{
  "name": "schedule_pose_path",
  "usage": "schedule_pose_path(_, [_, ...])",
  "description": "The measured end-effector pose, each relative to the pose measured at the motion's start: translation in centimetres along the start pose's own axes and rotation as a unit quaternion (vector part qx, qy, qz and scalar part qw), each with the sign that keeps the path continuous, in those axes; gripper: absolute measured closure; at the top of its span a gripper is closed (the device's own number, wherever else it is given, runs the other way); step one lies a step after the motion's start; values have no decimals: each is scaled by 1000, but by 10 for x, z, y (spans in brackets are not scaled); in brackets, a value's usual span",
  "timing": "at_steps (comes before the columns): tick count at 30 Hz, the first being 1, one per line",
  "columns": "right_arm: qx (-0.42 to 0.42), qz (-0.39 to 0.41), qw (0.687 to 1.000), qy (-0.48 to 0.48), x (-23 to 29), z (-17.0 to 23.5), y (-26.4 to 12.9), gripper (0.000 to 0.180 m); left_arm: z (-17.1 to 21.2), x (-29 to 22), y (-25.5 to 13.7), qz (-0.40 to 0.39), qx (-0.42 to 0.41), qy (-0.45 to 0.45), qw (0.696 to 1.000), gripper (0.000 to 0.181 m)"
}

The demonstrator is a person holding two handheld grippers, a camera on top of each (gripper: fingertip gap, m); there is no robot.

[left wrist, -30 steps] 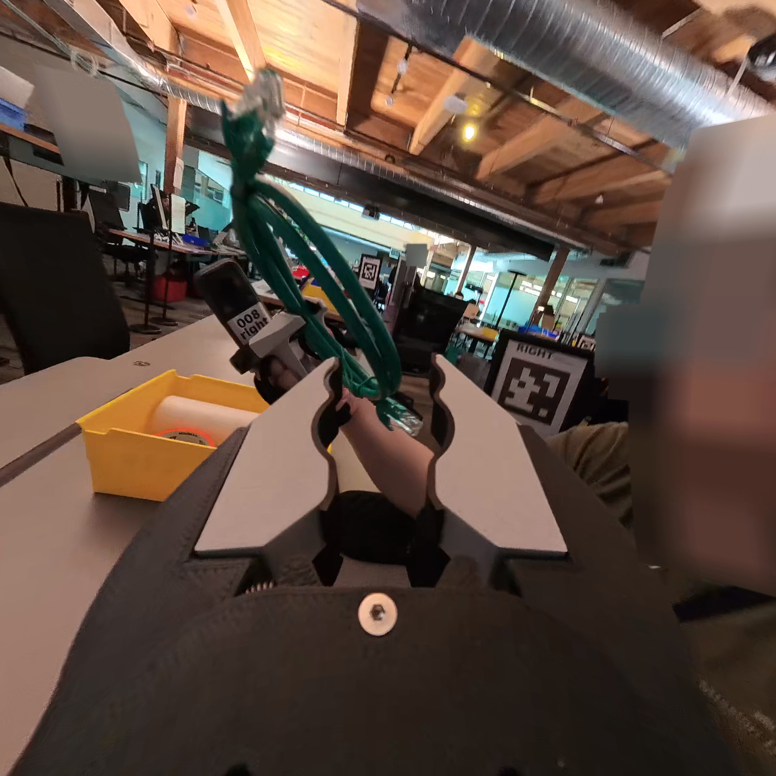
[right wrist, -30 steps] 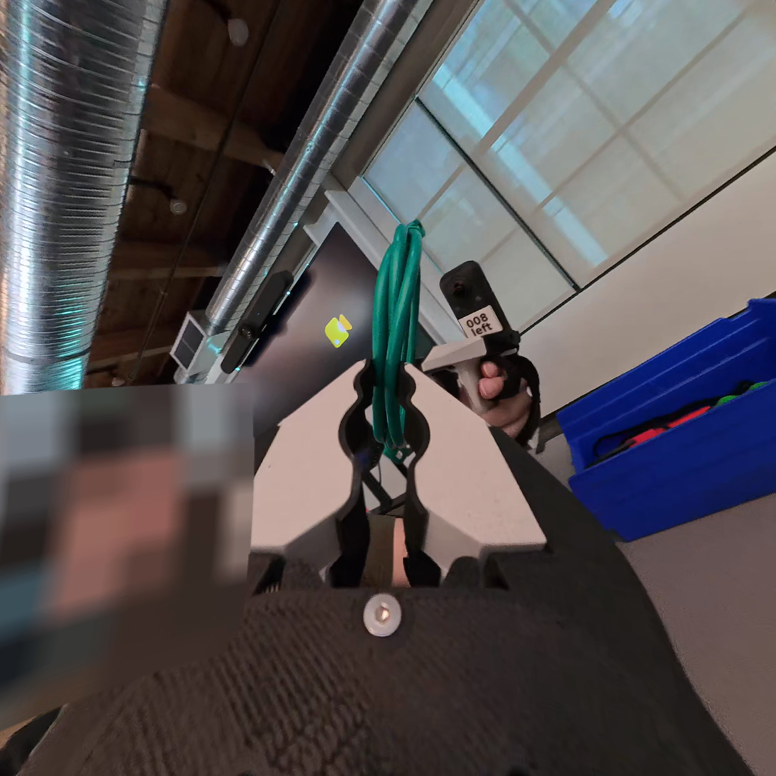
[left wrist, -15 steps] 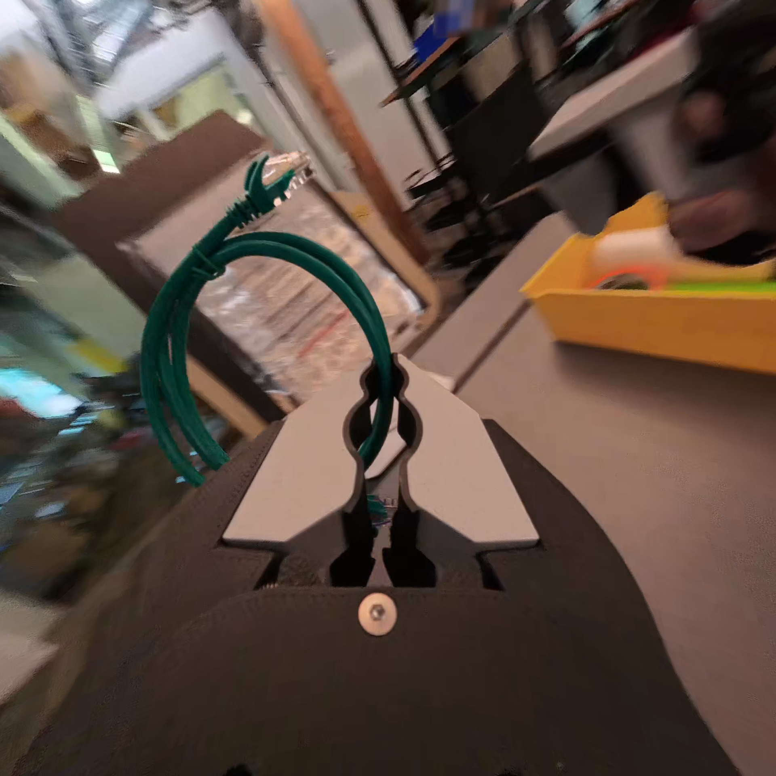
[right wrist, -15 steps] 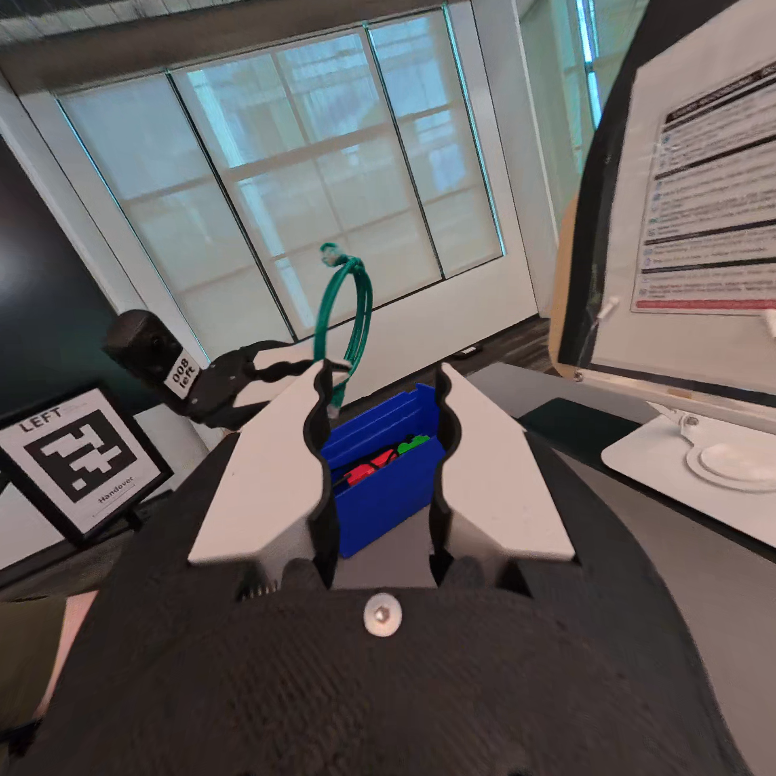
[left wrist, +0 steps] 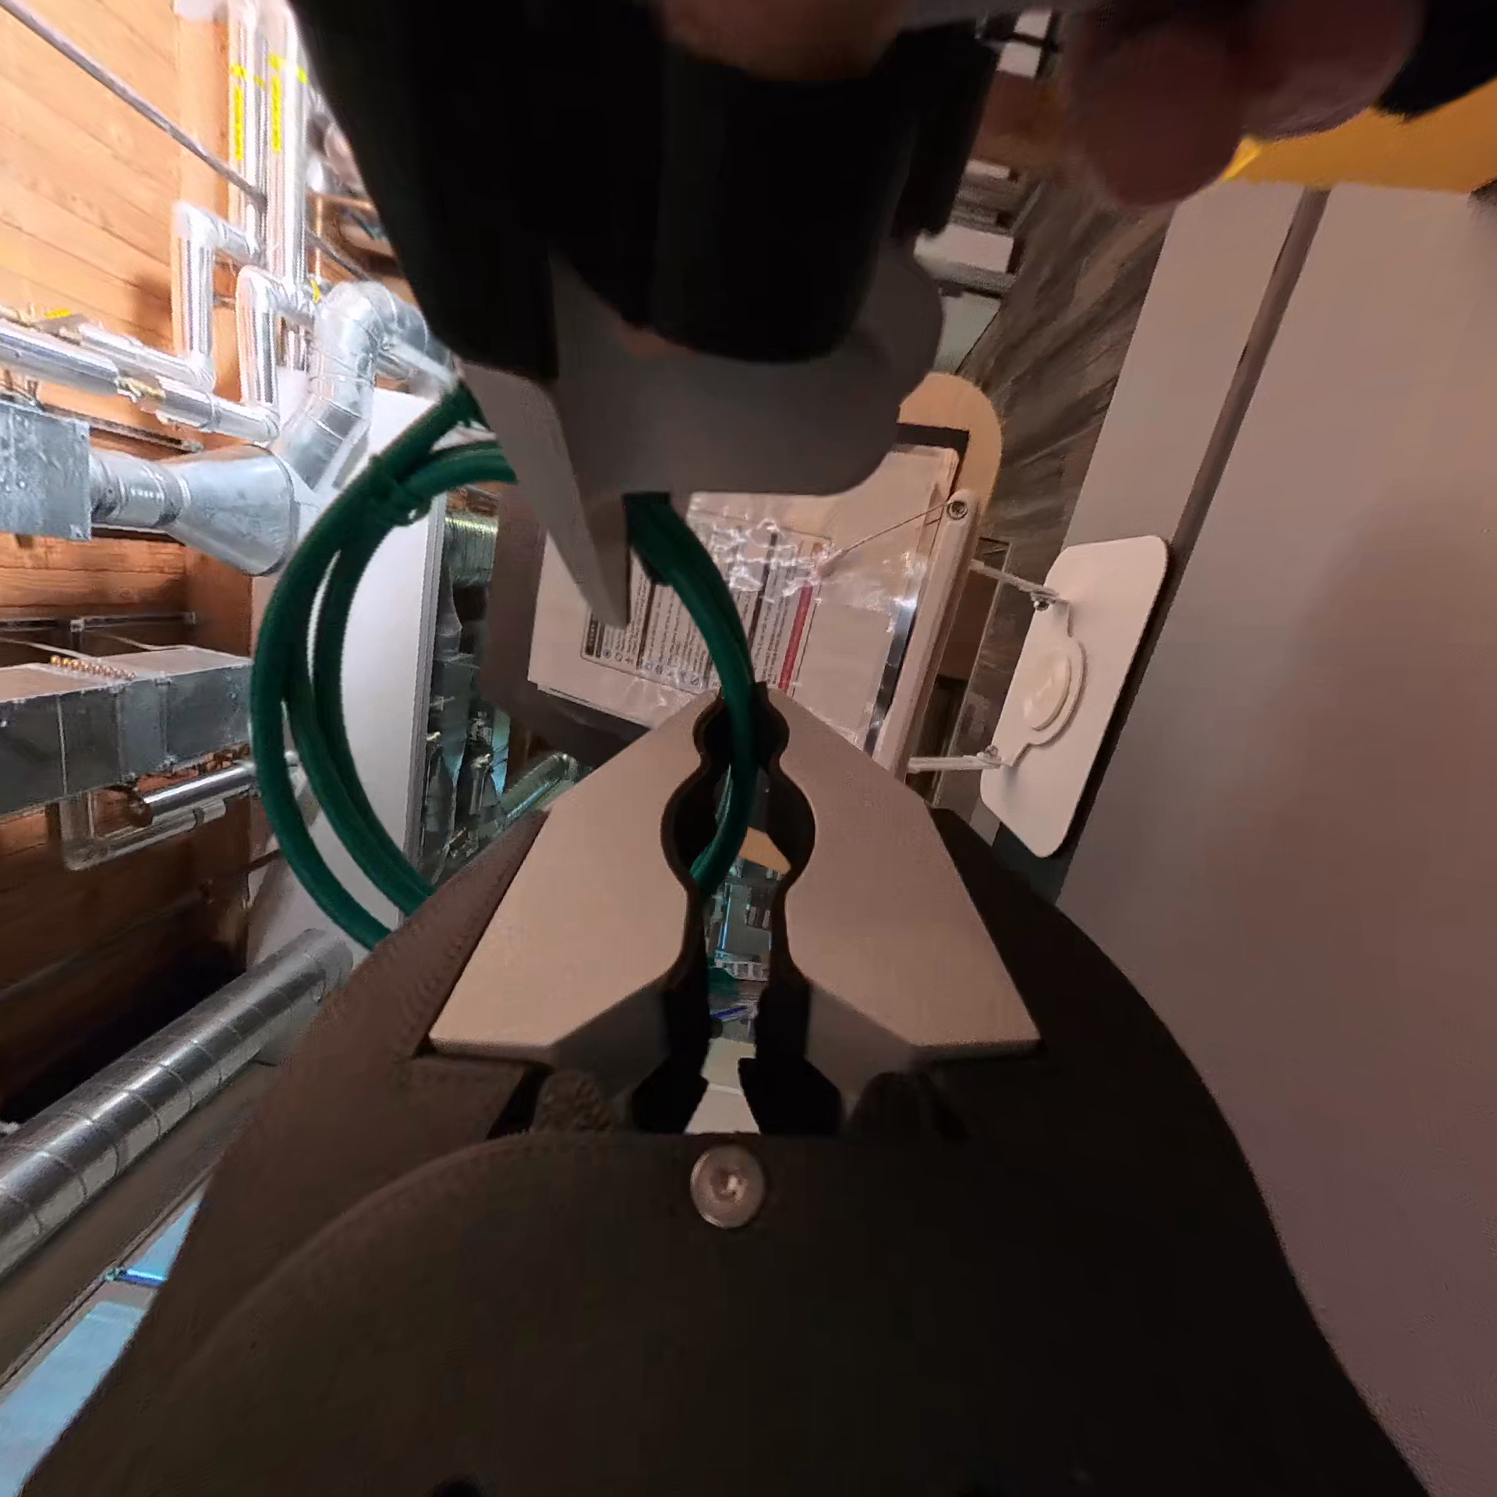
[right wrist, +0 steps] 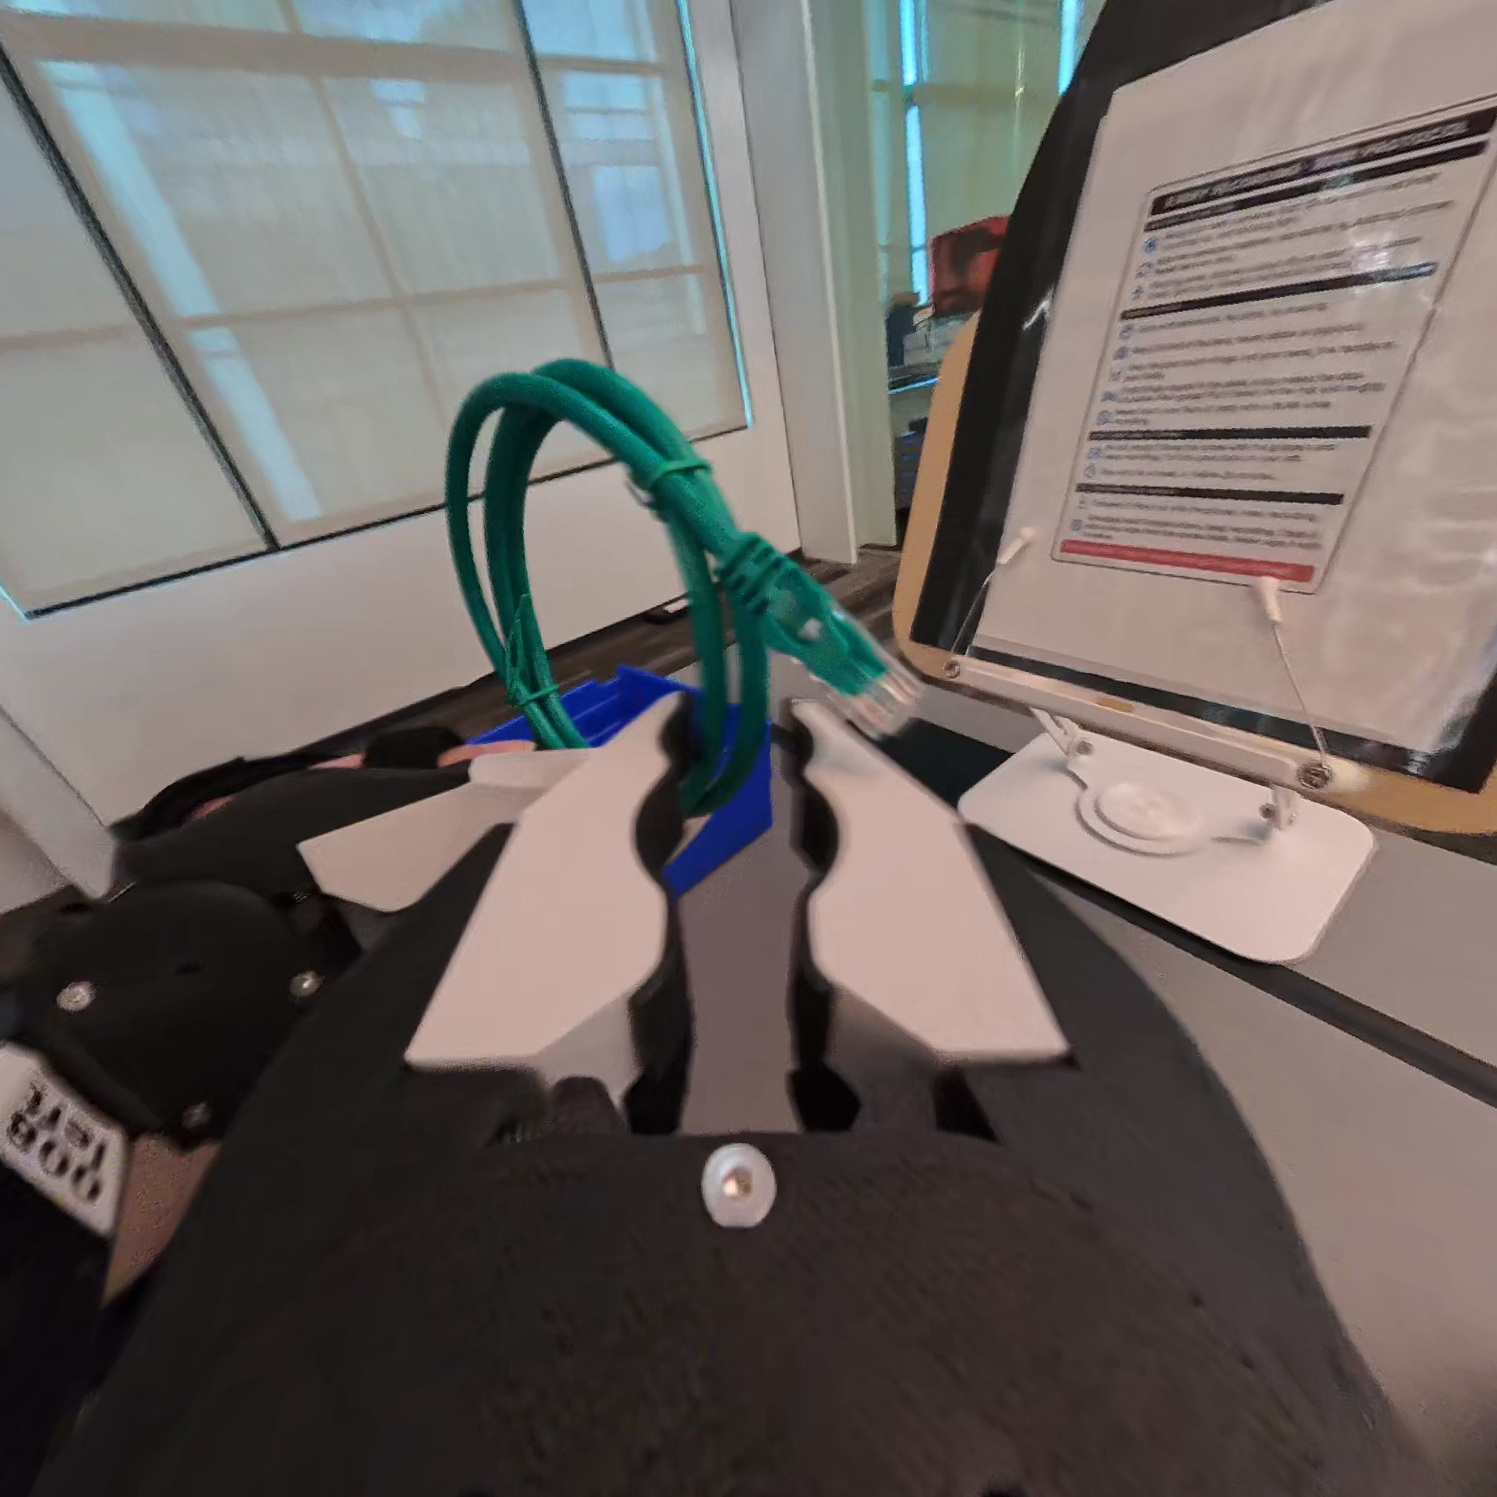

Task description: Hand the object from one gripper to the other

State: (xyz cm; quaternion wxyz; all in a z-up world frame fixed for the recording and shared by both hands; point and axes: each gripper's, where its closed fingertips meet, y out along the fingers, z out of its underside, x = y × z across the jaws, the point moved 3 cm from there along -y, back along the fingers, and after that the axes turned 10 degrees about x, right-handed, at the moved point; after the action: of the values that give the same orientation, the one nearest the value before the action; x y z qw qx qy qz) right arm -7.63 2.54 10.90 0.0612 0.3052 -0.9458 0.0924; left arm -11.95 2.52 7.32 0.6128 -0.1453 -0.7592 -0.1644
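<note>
Half a second ago the right gripper [right wrist: 733, 721] hung back from the coiled green cable [right wrist: 599, 518]; now its spread fingers straddle the loop, not clamping it. The left gripper [left wrist: 735, 717] is still pinched tight on the cable. The coil stands upright on edge in mid-air, above the blue bin [right wrist: 721, 826], with its clear plug [right wrist: 850, 656] pointing down-right toward the sign stand [right wrist: 1166, 850].

Two wrist cameras, close in, each looking forward along its own fingers

The left wrist view is rolled sideways, so the desk [left wrist: 1337, 729] stands along its right edge. The right wrist view sits level, facing the windows [right wrist: 324, 243]. Both share the green cable [left wrist: 279, 688] [right wrist: 478, 526] and the propped sign stand [left wrist: 1077, 688] [right wrist: 1174, 850].
</note>
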Motion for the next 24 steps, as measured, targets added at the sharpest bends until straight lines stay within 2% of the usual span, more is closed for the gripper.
schedule_pose_path(2, [2,-31,999,10,1,-1,-1,169,-5,-3,-2,3,-14,-10,1000,175])
schedule_pose_path(6, [-33,-16,998,45,-29,-8,-15,170,-27,-7,-16,60,-46,-56,996,144])
schedule_pose_path(10, [-45,-16,992,118,-76,-7,-32,170,-43,14,-37,135,-85,-193,968,133])
schedule_pose_path(12, [-42,-64,983,164,-89,-6,-39,171,-37,32,-40,153,-96,-275,944,134])
schedule_pose_path(14, [-41,-168,966,190,-83,-9,-47,170,-27,48,-40,182,-113,-369,904,132])
schedule_pose_path(16, [-57,-272,940,197,-69,-18,-58,170,-19,61,-39,224,-136,-455,851,133])
schedule_pose_path(17, [-63,-310,929,194,-62,-22,-63,171,-19,65,-42,258,-158,-486,820,127])
schedule_pose_path(20, [-65,-361,916,160,-40,-28,-68,170,-35,69,-60,395,-233,-551,697,107])
schedule_pose_path(21, [-59,-366,917,148,-33,-27,-67,170,-41,69,-67,436,-257,-558,657,107])
schedule_pose_path(22, [-55,-373,916,135,-26,-27,-65,170,-45,69,-72,467,-271,-561,628,116])
schedule_pose_path(24, [-53,-393,910,119,-14,-27,-64,169,-47,69,-78,492,-293,-550,608,157])
